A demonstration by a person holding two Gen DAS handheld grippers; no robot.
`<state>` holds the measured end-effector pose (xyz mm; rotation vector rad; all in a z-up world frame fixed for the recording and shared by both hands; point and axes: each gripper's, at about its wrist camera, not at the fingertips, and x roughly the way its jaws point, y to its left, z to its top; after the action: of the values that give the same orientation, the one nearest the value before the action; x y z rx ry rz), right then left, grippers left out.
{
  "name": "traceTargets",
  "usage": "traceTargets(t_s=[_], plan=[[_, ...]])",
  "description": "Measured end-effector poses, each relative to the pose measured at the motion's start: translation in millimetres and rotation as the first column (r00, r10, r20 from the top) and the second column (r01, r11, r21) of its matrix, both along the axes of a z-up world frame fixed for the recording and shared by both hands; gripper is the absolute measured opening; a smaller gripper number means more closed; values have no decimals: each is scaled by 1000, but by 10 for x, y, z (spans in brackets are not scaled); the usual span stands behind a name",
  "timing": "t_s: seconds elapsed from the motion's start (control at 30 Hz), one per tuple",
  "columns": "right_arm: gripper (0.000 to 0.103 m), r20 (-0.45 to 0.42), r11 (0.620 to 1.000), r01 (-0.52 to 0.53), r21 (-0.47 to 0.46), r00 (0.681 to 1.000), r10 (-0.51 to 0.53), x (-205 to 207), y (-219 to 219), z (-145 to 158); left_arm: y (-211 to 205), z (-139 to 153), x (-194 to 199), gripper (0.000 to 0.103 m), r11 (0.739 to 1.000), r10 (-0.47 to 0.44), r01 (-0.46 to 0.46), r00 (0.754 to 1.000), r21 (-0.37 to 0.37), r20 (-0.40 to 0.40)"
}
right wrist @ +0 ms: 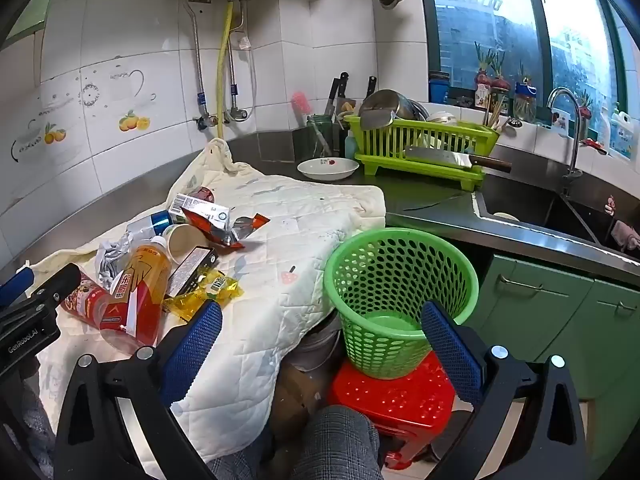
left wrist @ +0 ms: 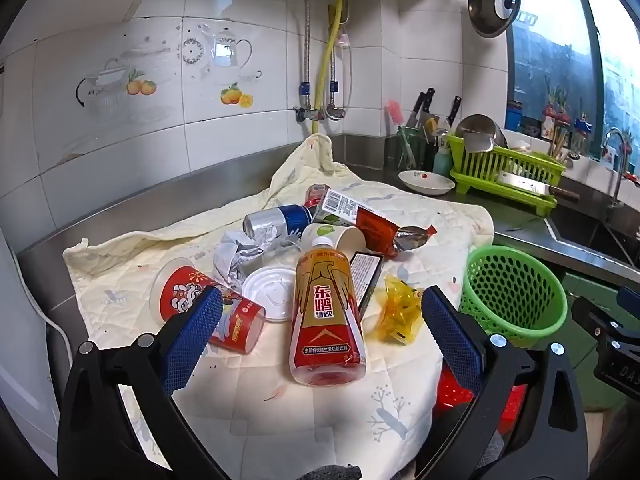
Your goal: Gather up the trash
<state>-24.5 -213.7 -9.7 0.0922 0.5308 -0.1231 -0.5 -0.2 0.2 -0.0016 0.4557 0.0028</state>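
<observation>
Trash lies piled on a cream quilted cloth [left wrist: 280, 400]: an orange-and-red drink bottle [left wrist: 326, 312], a red paper cup [left wrist: 208, 310], a white lid [left wrist: 270, 292], a yellow wrapper [left wrist: 400, 312], a blue can [left wrist: 280, 220], crumpled foil [left wrist: 240, 254] and a red snack bag [left wrist: 376, 226]. My left gripper [left wrist: 322, 300] stands open just before the bottle, holding nothing. A green mesh basket [right wrist: 400, 300] sits on a red stool [right wrist: 396, 400] right of the cloth. My right gripper [right wrist: 322, 312] is open and empty, near the basket's front. The left gripper [right wrist: 36, 308] shows at the right wrist view's left edge.
A green dish rack [right wrist: 420, 144] with a cleaver [right wrist: 456, 158] and a white bowl [right wrist: 328, 168] stand behind on the steel counter. The sink [right wrist: 540, 212] and tap lie at the right. Green cabinet doors [right wrist: 560, 304] are below. A person's checked trouser leg [right wrist: 340, 440] is under the cloth.
</observation>
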Motion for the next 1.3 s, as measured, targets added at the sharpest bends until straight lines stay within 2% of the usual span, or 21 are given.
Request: traceTargets(t_s=[1.3], plan=[[97, 14, 1000, 20, 3, 1000, -21, -19, -64, 10, -8, -80, 60, 98, 1000, -2, 2, 1000, -15, -30]])
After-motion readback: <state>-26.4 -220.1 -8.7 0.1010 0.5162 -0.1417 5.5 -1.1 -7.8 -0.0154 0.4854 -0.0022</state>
